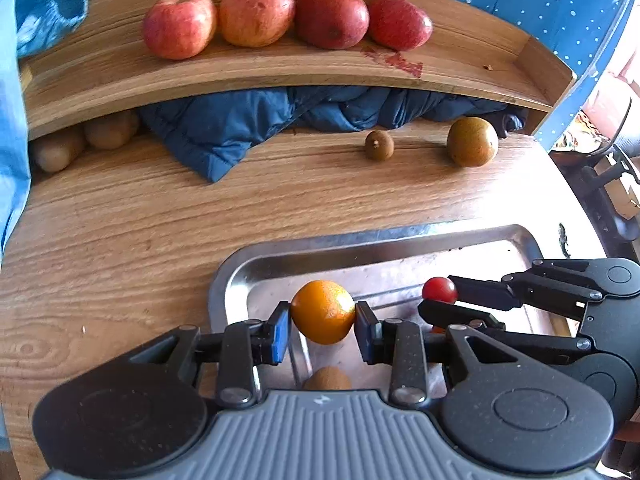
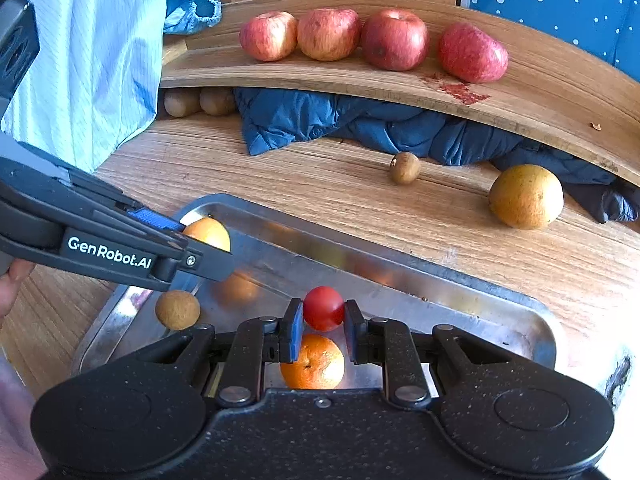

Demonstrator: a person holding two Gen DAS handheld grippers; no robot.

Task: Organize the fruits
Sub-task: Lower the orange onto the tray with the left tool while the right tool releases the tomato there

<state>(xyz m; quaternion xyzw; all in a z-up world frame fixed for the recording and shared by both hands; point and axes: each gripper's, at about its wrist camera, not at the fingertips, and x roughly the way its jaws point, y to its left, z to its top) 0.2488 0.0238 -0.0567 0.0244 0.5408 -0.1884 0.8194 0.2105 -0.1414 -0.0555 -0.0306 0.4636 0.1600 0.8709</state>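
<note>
My left gripper (image 1: pixel 322 330) is shut on an orange (image 1: pixel 322 312), held just above the far-left part of a steel tray (image 1: pixel 280 256). The right wrist view shows that gripper (image 2: pixel 208 248) and orange (image 2: pixel 208 234) from the side. My right gripper (image 2: pixel 320 328) is shut on a small red tomato (image 2: pixel 323 309) above the tray (image 2: pixel 400 276). Beneath it lies a second orange (image 2: pixel 313 362), with a small brown fruit (image 2: pixel 177 309) to its left. In the left wrist view the right gripper (image 1: pixel 438 296) pinches the tomato (image 1: pixel 439 289).
Several red apples (image 2: pixel 394 38) line a raised wooden shelf (image 2: pixel 540 92). On the wooden table (image 1: pixel 120 240) beyond the tray sit a yellow-brown pear (image 2: pixel 526 196) and a small brown fruit (image 2: pixel 405 167). A blue jacket (image 1: pixel 224 128) and two brown fruits (image 1: pixel 111 130) lie under the shelf.
</note>
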